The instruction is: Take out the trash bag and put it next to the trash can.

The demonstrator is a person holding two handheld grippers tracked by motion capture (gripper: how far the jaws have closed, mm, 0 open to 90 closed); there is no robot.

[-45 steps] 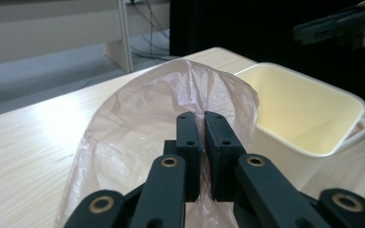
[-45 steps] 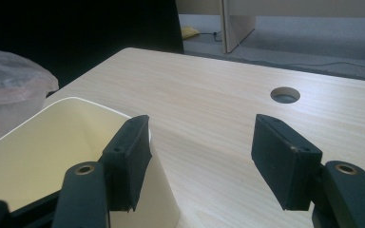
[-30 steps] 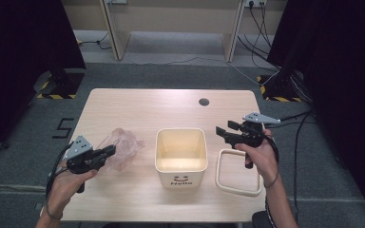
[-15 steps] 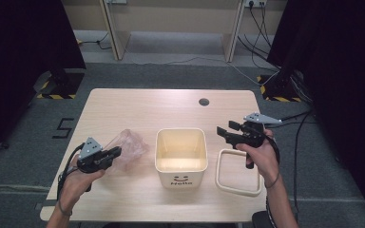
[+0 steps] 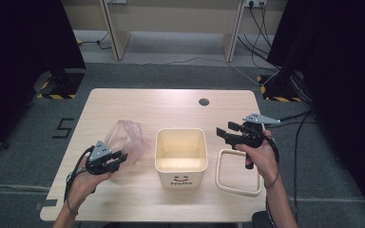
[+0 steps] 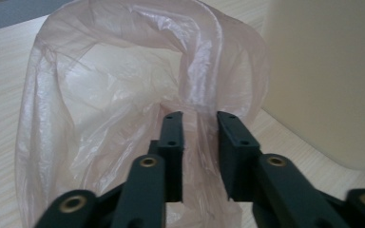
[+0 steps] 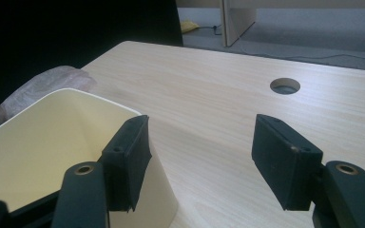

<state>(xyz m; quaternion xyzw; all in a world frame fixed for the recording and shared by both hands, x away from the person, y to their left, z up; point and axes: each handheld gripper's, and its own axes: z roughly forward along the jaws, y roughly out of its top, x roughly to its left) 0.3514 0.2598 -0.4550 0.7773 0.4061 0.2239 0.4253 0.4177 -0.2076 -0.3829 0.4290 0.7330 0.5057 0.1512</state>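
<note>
A thin, see-through pink plastic bag (image 5: 129, 138) lies crumpled on the table's left half, its mouth gaping toward my left gripper (image 5: 119, 157). In the left gripper view the bag (image 6: 123, 80) fills the space ahead, and my left gripper (image 6: 199, 118) has just been opening. Its jaws stand a little apart with loose film in the gap, and no pad presses on it. A cream square bin (image 5: 180, 130) stands mid-table. My right gripper (image 5: 222, 133) hovers open beside the bin's right rim, with nothing between its jaws (image 7: 202, 137).
A cream square frame (image 5: 237, 192) lies flat to the right of the bin, under my right hand. A round cable hole (image 5: 204, 101) sits near the table's far edge. Bare wood stretches behind the bin (image 7: 52, 142) and along the front.
My left gripper has sunk and slid right toward the bag, and its jaws have parted from shut. The right gripper has kept still.
</note>
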